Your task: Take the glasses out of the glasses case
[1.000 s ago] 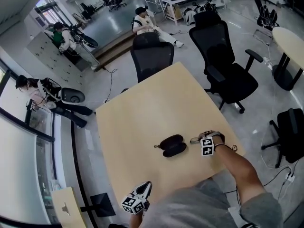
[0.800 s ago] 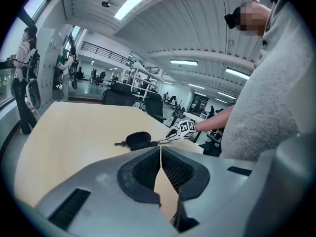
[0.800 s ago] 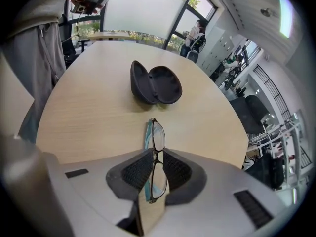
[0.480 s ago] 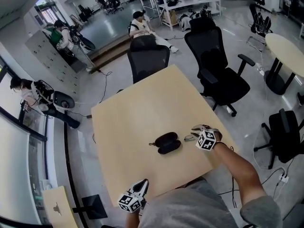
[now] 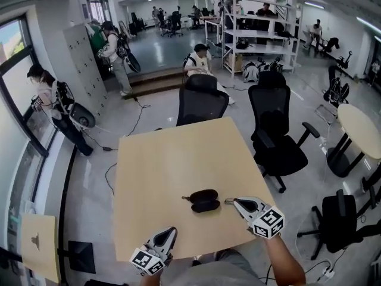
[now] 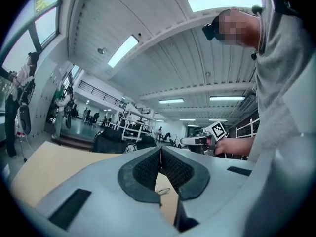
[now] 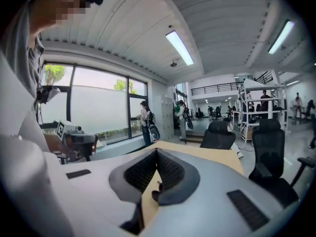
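The black glasses case [image 5: 203, 200] lies near the middle of the tan table [image 5: 172, 159]. It shows as two dark lobes with a small pull at its left end. I cannot see any glasses. My right gripper [image 5: 230, 201] sits just right of the case, pointing at it, jaws shut and apart from it. Through its own view [image 7: 157, 152] the pads meet, and a dark bit of the case [image 7: 157, 194] shows below them. My left gripper [image 5: 172, 231] is at the table's near edge, in front of the case. Its jaws [image 6: 160, 151] are shut on nothing.
Two black office chairs [image 5: 201, 103] [image 5: 275, 137] stand at the table's far and right sides. A round table [image 5: 360, 130] is further right. People stand or sit by the lockers and shelves at the back. A window wall runs along the left.
The head view has tilted up to show more of the room. My right gripper stays just right of the case and has come slightly nearer it. The left gripper holds at the near edge.
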{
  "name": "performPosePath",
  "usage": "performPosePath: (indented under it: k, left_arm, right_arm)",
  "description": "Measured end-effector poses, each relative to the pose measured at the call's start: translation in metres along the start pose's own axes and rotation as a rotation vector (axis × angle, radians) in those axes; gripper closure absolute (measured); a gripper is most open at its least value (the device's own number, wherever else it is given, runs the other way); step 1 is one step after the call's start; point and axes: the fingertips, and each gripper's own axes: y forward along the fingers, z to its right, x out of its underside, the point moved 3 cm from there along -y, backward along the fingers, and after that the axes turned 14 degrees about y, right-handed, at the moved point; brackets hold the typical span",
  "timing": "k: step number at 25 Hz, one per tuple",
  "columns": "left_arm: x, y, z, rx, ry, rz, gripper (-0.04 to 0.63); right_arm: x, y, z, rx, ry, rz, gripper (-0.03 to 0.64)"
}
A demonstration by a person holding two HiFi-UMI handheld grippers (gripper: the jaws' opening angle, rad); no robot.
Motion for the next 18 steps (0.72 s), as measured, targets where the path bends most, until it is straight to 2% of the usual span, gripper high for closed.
performPosePath:
  k: [5, 11, 14, 18]
  left_arm:
    - [-0.055, -0.022, -0.004, -0.030, 0.127, 0.075, 0.589]
    - [-0.100, -0.038, 0.023, -0.090, 0.229, 0.098, 0.589]
    - [-0.110, -0.038, 0.055, -0.102, 0.249, 0.089, 0.589]
    - [-0.112, -0.029, 0.127, -0.092, 0.244, 0.093, 0.589]
  right_arm:
    - [-0.035, -0.044, -0.071, -0.108, -0.014, 0.084, 0.609]
    - [-0.054, -0.104, -0.107, -0.176, -0.077, 0.144, 0.610]
    - [-0.051, -0.144, -0.115, -0.194, -0.083, 0.161, 0.609]
    - [-0.015, -0.206, -0.111, -0.141, -0.061, 0.102, 0.611]
